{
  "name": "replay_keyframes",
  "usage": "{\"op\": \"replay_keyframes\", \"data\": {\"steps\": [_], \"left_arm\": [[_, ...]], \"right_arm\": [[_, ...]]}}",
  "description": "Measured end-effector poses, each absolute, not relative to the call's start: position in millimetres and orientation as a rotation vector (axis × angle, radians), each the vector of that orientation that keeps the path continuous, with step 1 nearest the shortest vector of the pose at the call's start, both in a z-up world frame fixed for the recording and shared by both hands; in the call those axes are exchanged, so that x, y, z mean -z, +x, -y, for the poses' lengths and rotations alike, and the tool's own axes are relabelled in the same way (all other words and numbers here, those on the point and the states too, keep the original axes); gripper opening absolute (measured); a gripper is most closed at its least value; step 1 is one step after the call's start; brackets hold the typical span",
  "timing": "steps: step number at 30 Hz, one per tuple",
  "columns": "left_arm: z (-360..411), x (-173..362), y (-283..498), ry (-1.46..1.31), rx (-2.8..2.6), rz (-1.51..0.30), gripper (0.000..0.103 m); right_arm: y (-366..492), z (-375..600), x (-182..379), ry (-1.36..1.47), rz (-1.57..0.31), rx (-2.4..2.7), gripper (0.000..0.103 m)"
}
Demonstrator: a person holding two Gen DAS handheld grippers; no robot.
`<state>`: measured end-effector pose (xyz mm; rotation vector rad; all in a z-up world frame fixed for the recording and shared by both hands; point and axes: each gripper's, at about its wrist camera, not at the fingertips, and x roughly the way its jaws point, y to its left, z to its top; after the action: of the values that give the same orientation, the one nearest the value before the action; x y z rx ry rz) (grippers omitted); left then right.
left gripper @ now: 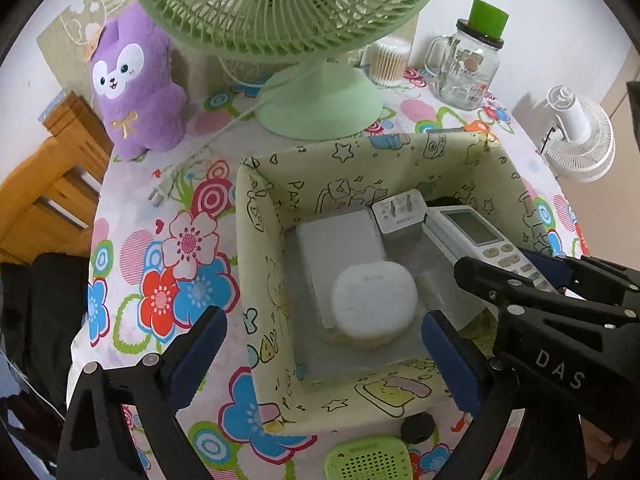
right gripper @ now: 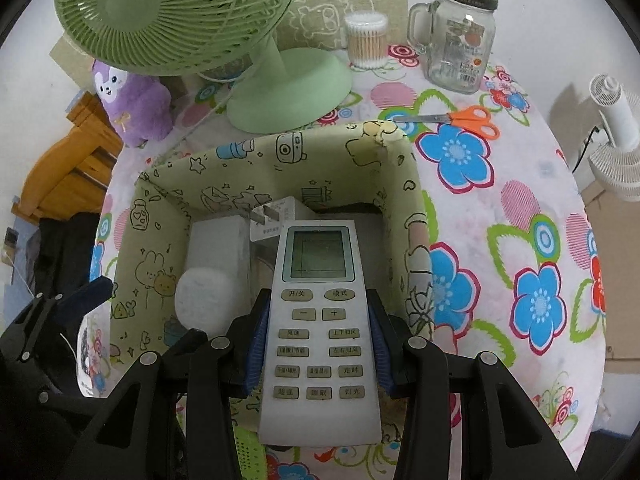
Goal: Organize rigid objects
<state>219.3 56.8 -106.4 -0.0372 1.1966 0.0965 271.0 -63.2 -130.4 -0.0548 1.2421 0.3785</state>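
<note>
1. Remote control (right gripper: 318, 312) is clamped at its sides between the blue pads of the right gripper (right gripper: 318, 344), screen end forward, and is held tilted over the right part of the fabric bin (right gripper: 412, 184).
2. Jaws of the left gripper (left gripper: 324, 354) are seen spread wide apart with nothing pressed between the pads; one fingertip (left gripper: 200, 344) hangs outside the bin's left wall, the other over its near right corner.
3. Inside the bin a flat white box (left gripper: 340, 240) is seen on the floor, with a rounded white case (left gripper: 374, 300) resting on its near end.
4. A white plug adapter (left gripper: 400, 214) is found against the far wall, prongs up, between the flat box and the remote's screen end.
5. A green perforated device (left gripper: 366, 460) is seen on the flowered tablecloth (left gripper: 132, 264), just outside the bin's near wall.
6. Behind the bin a green desk fan (left gripper: 316, 96), a purple plush toy (left gripper: 136, 80), a cotton swab tub (right gripper: 366, 40) and a glass mug jar (right gripper: 456, 36) with a green cup on its lid are seen.
7. Orange-handled scissors (right gripper: 460, 118) are seen on the cloth beside the bin's far right corner.
</note>
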Motion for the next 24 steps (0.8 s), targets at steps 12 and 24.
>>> {"op": "replay_keyframes", "data": {"steps": [12,24], "left_arm": [[-56,103,217,-0.034,-0.076,-1.202,0.099],[-51,72,198,-0.045,-0.036,-1.131,0.099]], "right_arm": [[260,59,119,-0.048,-1.231,-0.408,0.075],[235,76,85,-0.031,-1.150,-0.354,0.085]]}}
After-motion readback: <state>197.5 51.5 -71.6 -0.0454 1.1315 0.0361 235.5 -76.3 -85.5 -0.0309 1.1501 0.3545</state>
